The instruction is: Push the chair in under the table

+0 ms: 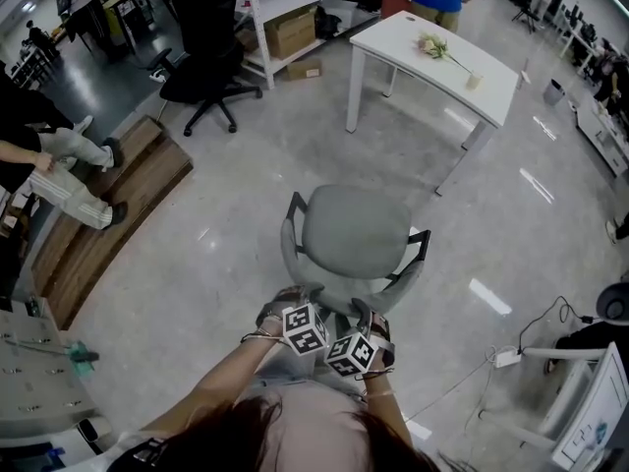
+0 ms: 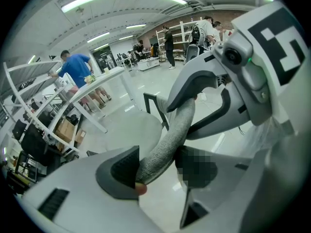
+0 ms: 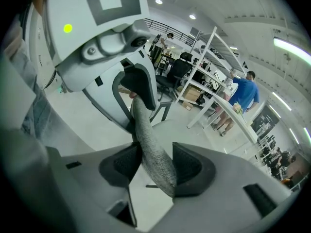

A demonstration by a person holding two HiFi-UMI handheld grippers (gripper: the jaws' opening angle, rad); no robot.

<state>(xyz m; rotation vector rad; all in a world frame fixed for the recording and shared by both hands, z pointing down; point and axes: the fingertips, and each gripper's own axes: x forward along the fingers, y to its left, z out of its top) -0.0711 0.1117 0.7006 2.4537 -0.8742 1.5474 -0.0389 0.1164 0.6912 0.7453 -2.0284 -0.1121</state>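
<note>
Head view, chair: the grey chair (image 1: 354, 232) stands mid-floor, well apart from the white table (image 1: 432, 52) on the far side; it probably rolls easily.
Head view, surroundings: a black chair (image 1: 201, 57) far left, a wooden platform (image 1: 108, 200) left and a power strip (image 1: 506, 359) right all sit off the path.
Left gripper view, hold: the left gripper (image 2: 158, 171) is clamped on the backrest (image 2: 170, 130) at its top edge, which looks like soft fabric over a likely stiff frame.
Right gripper view, hold: the right gripper (image 3: 156, 166) is clamped on the same edge, a sound place to push.
</note>
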